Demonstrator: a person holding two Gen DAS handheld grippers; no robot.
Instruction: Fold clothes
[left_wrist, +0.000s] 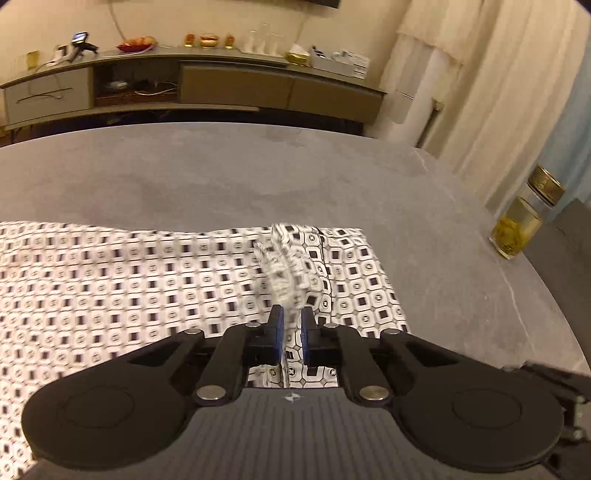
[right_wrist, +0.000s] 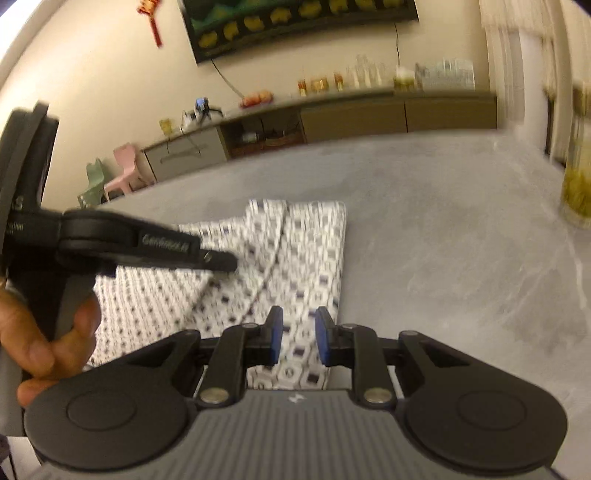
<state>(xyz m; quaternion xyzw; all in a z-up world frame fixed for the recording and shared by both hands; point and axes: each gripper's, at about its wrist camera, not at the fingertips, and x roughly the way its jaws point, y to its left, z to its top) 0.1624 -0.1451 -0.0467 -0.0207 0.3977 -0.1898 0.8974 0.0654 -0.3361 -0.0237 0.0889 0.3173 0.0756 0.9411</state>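
A white garment (left_wrist: 129, 280) with a black square pattern lies on the grey table (left_wrist: 258, 177). My left gripper (left_wrist: 291, 317) is shut on a bunched fold of the garment (left_wrist: 286, 266), which sticks up blurred between the blue pads. In the right wrist view the garment (right_wrist: 295, 251) lies partly folded. My right gripper (right_wrist: 298, 332) hovers over its near right edge, jaws apart with nothing held. The left gripper (right_wrist: 221, 260) shows at the left of that view, held by a hand, its tip over the cloth.
A glass jar (left_wrist: 517, 232) with yellow contents stands at the table's right edge, a second jar (left_wrist: 546, 184) behind it. The jar also shows in the right wrist view (right_wrist: 576, 184). A long sideboard (left_wrist: 221, 85) with small items stands by the far wall. Curtains (left_wrist: 480, 92) hang at right.
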